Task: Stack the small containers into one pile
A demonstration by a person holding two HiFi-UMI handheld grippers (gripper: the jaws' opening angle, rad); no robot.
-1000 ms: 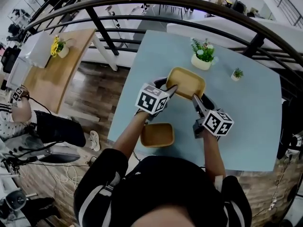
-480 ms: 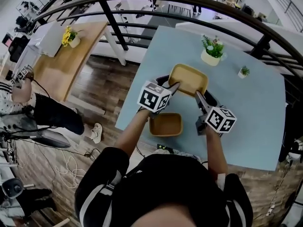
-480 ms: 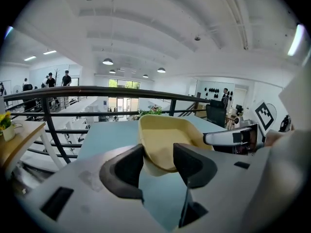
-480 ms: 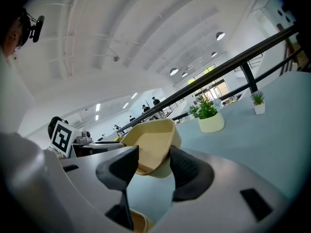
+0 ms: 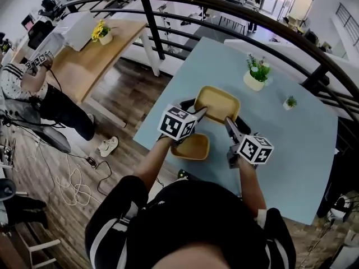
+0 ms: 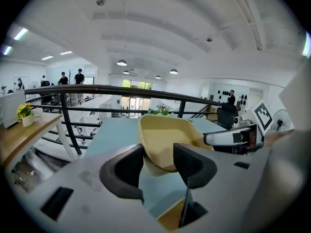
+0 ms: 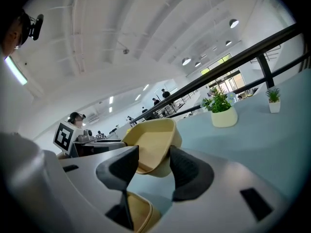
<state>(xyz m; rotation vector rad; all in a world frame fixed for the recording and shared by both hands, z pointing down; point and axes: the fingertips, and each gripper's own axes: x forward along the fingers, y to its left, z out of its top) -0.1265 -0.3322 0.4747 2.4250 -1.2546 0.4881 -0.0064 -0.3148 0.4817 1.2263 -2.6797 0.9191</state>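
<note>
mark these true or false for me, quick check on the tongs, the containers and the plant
1. The left tongs and the right tongs both grip one yellow container. True.
2. That container is already nested in the second container. False: the second container lies apart from it on the table, nearer the person.
3. A potted plant stands on the table beyond the held container. True.
4. The right tongs are open and empty. False: they are closed on the yellow container's edge.
5. The table is bare brown wood. False: its top is light blue.
</note>
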